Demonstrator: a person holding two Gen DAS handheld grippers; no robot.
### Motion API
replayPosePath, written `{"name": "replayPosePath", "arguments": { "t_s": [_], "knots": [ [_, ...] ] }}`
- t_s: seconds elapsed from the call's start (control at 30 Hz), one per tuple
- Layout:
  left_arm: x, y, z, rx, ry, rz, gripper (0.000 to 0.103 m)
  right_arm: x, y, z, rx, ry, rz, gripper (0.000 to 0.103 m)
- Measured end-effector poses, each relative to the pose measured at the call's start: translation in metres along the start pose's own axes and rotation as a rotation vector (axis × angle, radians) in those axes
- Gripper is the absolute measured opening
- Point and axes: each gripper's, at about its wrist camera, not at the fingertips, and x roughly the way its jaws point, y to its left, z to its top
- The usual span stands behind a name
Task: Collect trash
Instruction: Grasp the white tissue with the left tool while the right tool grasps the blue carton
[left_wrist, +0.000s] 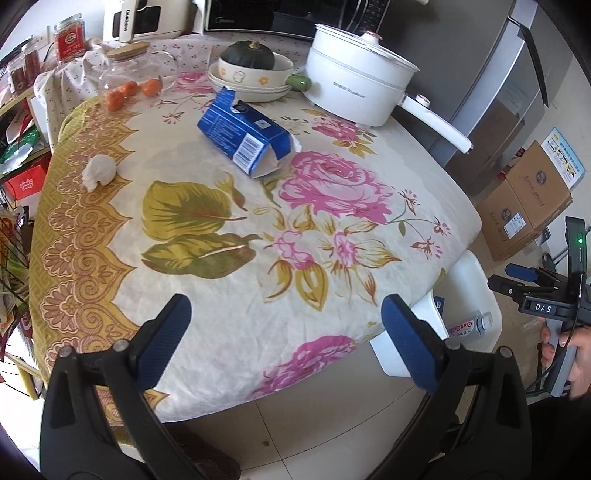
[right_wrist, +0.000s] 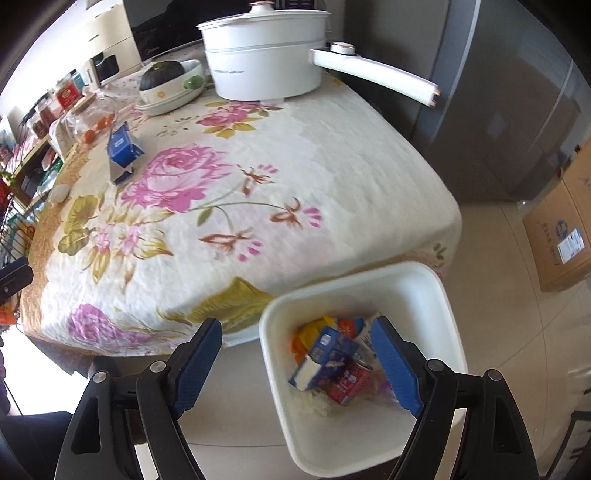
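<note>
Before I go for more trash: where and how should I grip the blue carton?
Grip the blue carton across its two long sides near the middle, coming down from above with the open left gripper. It lies flat on the table; its torn ends look crushed and would likely fold.

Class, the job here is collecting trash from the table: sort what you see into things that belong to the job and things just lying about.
Belongs to the job:
- blue carton, lying on its side
- crumpled white tissue
- white bin beside the table, trash already inside
- left tongs and right tongs, both open and empty

Just lying about:
- white pot
- squash in its bowl
- oranges
- glass jar
</note>
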Motion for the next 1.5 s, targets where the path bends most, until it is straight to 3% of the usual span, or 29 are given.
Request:
{"name": "replayPosePath", "arguments": {
  "t_s": [0.43,0.67,0.83,0.93,1.03,1.1,1.37,1.5],
  "knots": [
    [-0.006,0.105,0.007,-0.17,-0.057,0.118,0.102,0.03,0.082,0.037,-0.066,0.01,0.052,0.085],
    [0.027,0.151,0.015,-0.172,-0.076,0.232,0.102,0.058,0.125,0.068,-0.06,-0.032,0.135,0.086],
    [0.05,0.176,0.034,-0.146,-0.065,0.213,0.102,0.087,0.148,0.096,-0.04,-0.054,0.213,0.086],
    [0.056,0.182,0.044,-0.096,-0.112,0.23,0.102,0.103,0.162,0.114,-0.067,-0.088,0.236,0.086],
    [0.06,0.192,0.054,-0.112,-0.169,0.196,0.102,0.115,0.175,0.133,-0.076,-0.126,0.277,0.086],
    [0.068,0.197,0.063,-0.119,-0.166,0.189,0.102,0.121,0.182,0.143,-0.076,-0.143,0.331,0.086],
    [0.091,0.205,0.088,-0.133,-0.147,0.161,0.087,0.146,0.215,0.169,-0.119,-0.154,0.418,0.086],
    [0.094,0.203,0.093,-0.13,-0.157,0.153,0.072,0.158,0.225,0.173,-0.102,-0.165,0.425,0.086]
  ]
}}
